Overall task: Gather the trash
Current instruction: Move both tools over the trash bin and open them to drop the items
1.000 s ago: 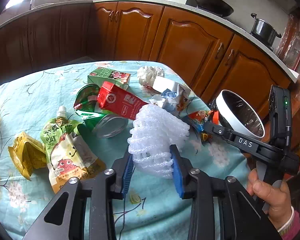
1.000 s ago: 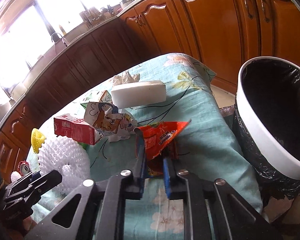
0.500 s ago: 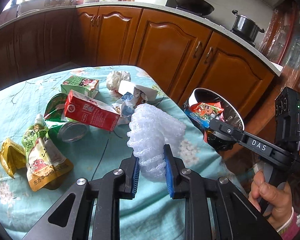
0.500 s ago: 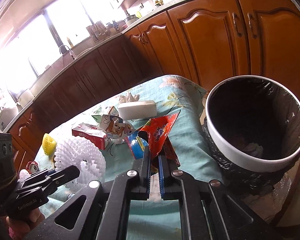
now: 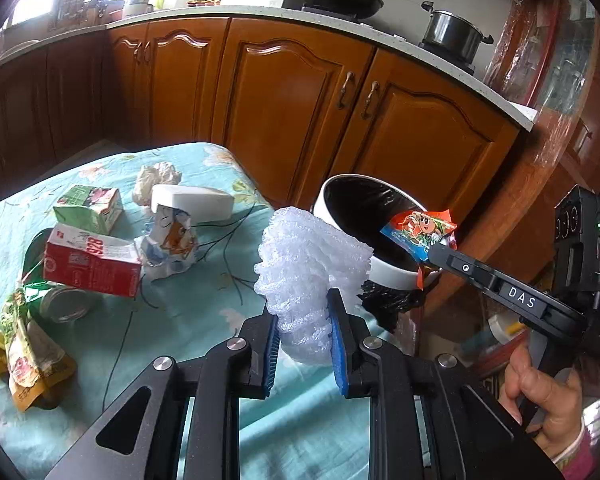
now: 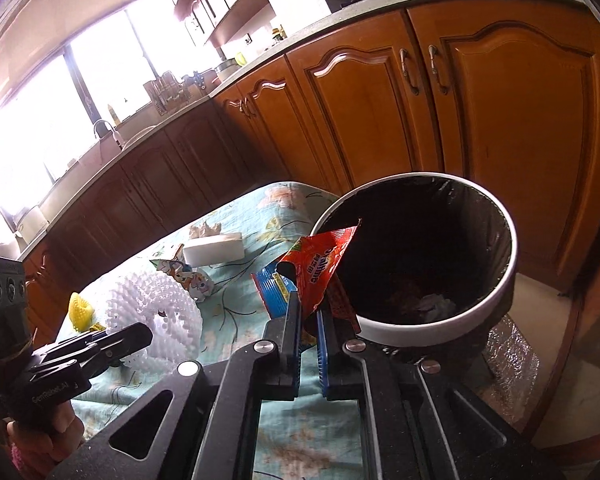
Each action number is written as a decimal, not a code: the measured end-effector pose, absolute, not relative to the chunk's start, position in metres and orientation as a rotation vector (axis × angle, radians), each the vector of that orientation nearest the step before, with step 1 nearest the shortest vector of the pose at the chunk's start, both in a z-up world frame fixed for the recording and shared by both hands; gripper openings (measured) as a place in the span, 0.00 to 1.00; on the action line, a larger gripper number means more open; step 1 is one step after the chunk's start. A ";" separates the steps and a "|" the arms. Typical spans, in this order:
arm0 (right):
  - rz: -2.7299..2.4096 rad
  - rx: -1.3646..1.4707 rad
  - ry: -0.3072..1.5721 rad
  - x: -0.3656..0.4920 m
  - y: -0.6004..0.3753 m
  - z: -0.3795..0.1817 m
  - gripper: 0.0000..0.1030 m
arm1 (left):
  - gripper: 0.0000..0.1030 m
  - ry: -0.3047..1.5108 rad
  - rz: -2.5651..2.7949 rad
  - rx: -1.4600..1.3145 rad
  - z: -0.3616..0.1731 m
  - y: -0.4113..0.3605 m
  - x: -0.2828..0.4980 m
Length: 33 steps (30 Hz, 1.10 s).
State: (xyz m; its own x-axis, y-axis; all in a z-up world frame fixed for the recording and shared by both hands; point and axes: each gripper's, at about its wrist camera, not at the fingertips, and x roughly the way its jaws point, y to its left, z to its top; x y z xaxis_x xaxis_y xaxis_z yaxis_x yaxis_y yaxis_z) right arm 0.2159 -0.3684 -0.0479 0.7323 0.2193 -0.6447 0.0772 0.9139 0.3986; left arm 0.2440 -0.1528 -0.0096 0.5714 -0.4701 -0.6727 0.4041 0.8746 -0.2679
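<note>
Wooden kitchen cabinets are seen behind a table covered with a turquoise floral cloth (image 5: 204, 312). Beyond its far right corner a white round bin lined with a black bag (image 6: 496, 300) is placed. A red and blue crumpled snack wrapper (image 6: 320, 268) is pinched in the nearly closed right gripper (image 6: 308, 316), held at the bin's near rim, nearer than the left gripper (image 5: 304, 320), by which a white foam fruit net (image 5: 308, 264) is clamped above the table's right edge.

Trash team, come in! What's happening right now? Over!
Left gripper shut on foam net. Right gripper shut on snack wrapper, at bin rim. Nothing blocking.
</note>
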 end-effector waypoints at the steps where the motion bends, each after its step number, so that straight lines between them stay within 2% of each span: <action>1: 0.072 0.421 0.750 0.215 -0.373 -0.048 0.06 | 0.20 0.815 -0.520 -0.086 -0.010 -0.157 0.246; 15: -0.011 0.424 0.745 0.213 -0.422 -0.052 0.06 | 0.20 0.828 -0.574 -0.045 -0.018 -0.212 0.281; 33: -0.046 0.363 0.801 0.253 -0.451 -0.060 0.06 | 0.22 0.870 -0.606 0.005 -0.033 -0.279 0.354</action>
